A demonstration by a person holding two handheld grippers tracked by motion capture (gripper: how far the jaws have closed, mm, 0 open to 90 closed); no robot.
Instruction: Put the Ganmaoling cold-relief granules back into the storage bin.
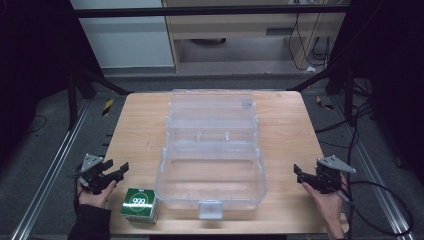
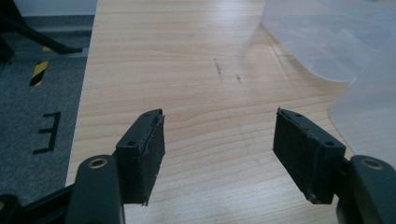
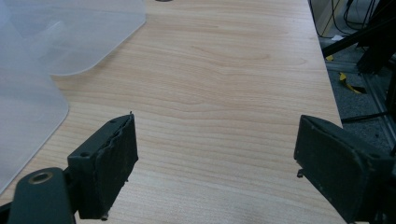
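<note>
A clear plastic case [image 1: 212, 176] stands open in the middle of the wooden table [image 1: 142, 120], its lid [image 1: 212, 107] laid back toward the far side. A small green and white box [image 1: 140, 205] marked 999 sits near the front edge, left of the case. My left gripper [image 1: 117, 168] [image 2: 218, 135] hovers at the table's left edge, just behind the green box, open with nothing between its pads. My right gripper [image 1: 301, 175] [image 3: 215, 140] is held at the right edge, to the right of the case, also open and empty.
Bare wood lies between each gripper and the case. Corners of the clear case [image 2: 327, 42] [image 3: 51, 37] show in both gripper views. Grey floor with metal rails [image 1: 50, 170], black stand legs and cables [image 1: 370, 200] surrounds the table.
</note>
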